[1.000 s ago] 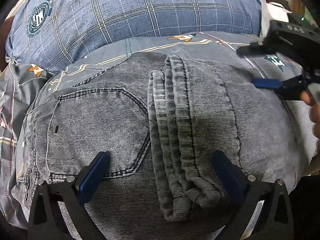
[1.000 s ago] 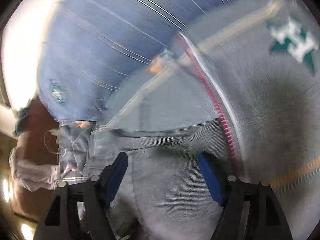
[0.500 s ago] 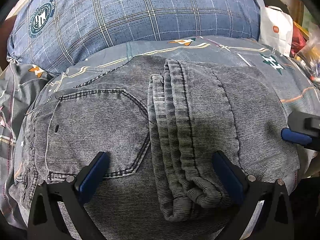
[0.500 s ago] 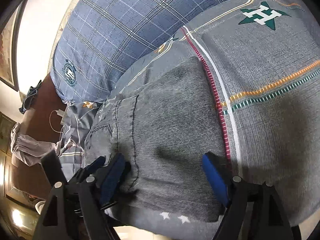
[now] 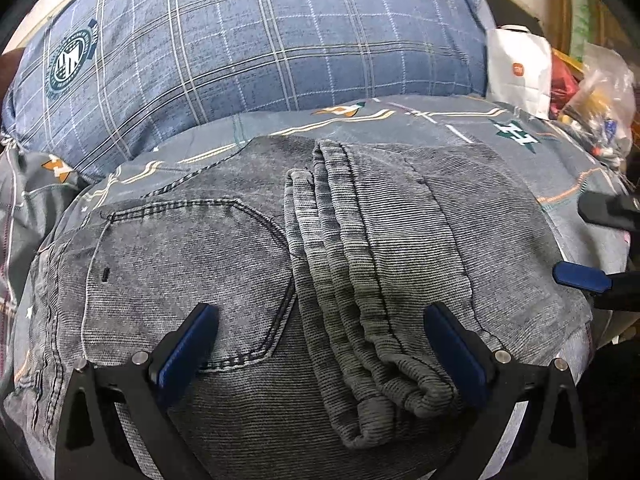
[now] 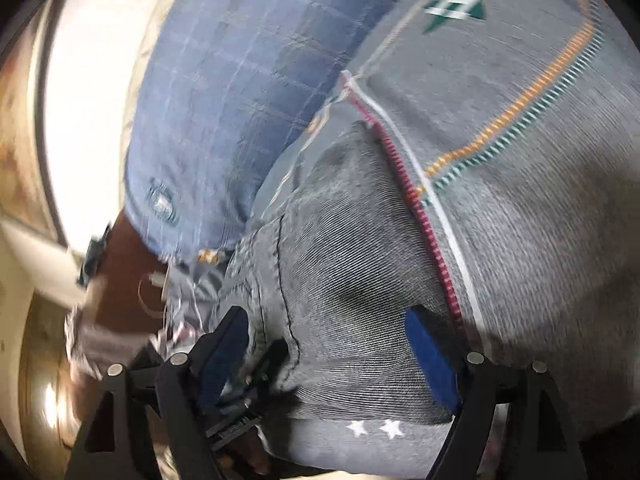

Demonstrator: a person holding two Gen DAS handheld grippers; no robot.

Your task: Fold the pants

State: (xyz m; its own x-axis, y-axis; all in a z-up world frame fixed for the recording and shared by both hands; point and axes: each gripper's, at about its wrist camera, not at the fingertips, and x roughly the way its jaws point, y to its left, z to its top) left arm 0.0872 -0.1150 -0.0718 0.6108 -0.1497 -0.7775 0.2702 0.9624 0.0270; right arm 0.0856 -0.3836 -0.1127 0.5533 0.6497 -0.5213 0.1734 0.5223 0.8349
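Grey denim pants (image 5: 248, 264) lie folded on a grey patterned bedsheet (image 5: 440, 120), back pocket up, with a bunched ridge of cloth (image 5: 348, 280) down the middle. My left gripper (image 5: 320, 352) is open, low over the near edge of the pants, its fingers either side of the ridge. My right gripper (image 6: 328, 356) is open over the right end of the pants (image 6: 344, 248). It also shows at the right edge of the left wrist view (image 5: 592, 248). The left gripper's black frame (image 6: 256, 368) shows beside my right gripper's left finger.
A large blue plaid pillow (image 5: 248, 40) lies behind the pants. A white paper bag (image 5: 518, 72) and plastic bags of clutter (image 5: 600, 100) stand at the far right. The bed's near edge lies just below both grippers. A dark wooden surface with a cable (image 6: 132, 276) lies left.
My right gripper has swung down from the far right to the right edge of the pants and keeps shifting, blurred now. My left gripper has stayed still and open.
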